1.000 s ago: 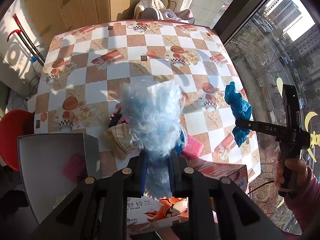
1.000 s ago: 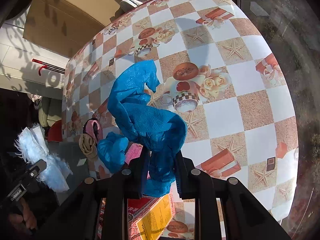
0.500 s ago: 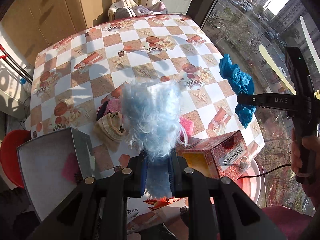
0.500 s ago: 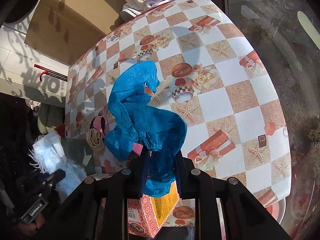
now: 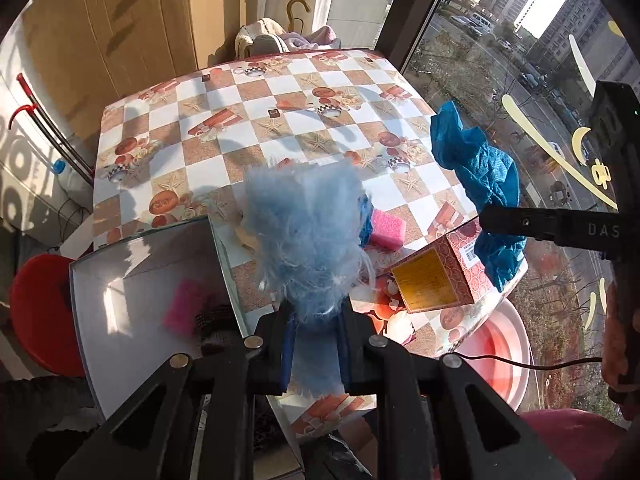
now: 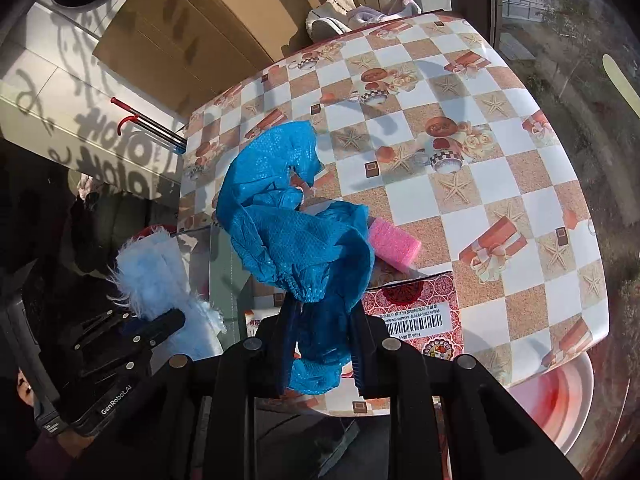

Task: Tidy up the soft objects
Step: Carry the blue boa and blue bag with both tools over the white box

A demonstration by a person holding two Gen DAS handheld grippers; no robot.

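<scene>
Fluffy duster [image 5: 306, 248], pinched in the left gripper [image 5: 312, 344], hangs just right of the open box [image 5: 132, 300] (right gripper [image 6: 322, 340] pinches the blue cloth [image 6: 296, 232], farther off).

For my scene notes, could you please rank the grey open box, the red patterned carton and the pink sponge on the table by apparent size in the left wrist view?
1. grey open box, nearest the camera, so partly flattered
2. red patterned carton
3. pink sponge, clearly smallest

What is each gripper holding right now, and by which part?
Left tongs pinch the fluffy pale-blue piece at its lower end; right tongs clamp the crumpled blue cloth near its lower end.
</scene>
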